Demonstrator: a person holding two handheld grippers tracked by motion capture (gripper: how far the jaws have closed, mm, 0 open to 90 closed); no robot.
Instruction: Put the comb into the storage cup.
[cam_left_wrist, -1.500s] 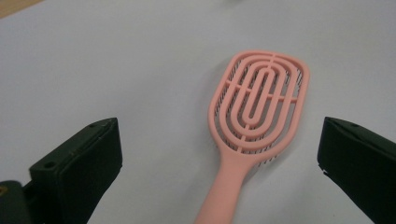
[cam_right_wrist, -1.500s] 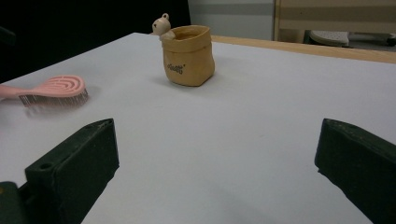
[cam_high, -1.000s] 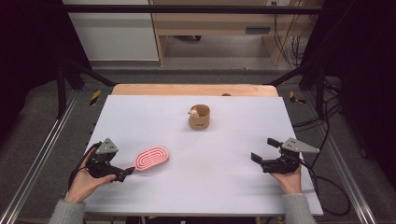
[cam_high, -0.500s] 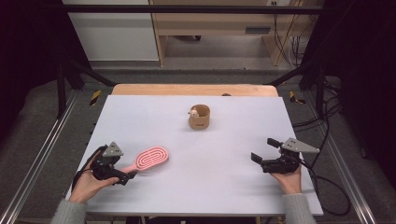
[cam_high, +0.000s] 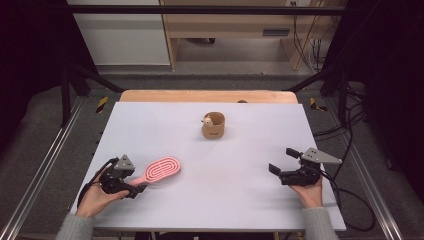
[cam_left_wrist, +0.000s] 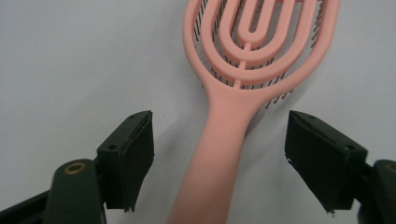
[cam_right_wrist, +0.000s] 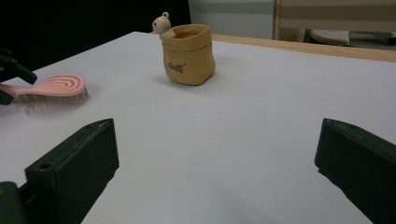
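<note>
A pink oval hairbrush (cam_high: 161, 170) lies bristles down on the white table (cam_high: 225, 165) at the front left. My left gripper (cam_high: 138, 186) straddles its handle. In the left gripper view the handle of the hairbrush (cam_left_wrist: 233, 140) runs up between the two jaws of my left gripper (cam_left_wrist: 222, 121). The jaws have just been closing, and a gap still shows on both sides of the handle. My right gripper (cam_high: 281, 160) rests at the front right, open with nothing between its jaws. In the right gripper view that gripper (cam_right_wrist: 217, 128) faces the hairbrush (cam_right_wrist: 51, 88).
A small tan pot (cam_high: 213, 126) with a bear figure on its rim stands at the table's middle back, and the same pot (cam_right_wrist: 189, 53) shows ahead in the right gripper view. A wooden board edge (cam_high: 200, 96) runs behind the table. Cables trail off both front corners.
My left gripper has slid slightly right and forward onto the brush handle, and its jaws have narrowed. The brush, the pot and my right gripper stay where they were.
</note>
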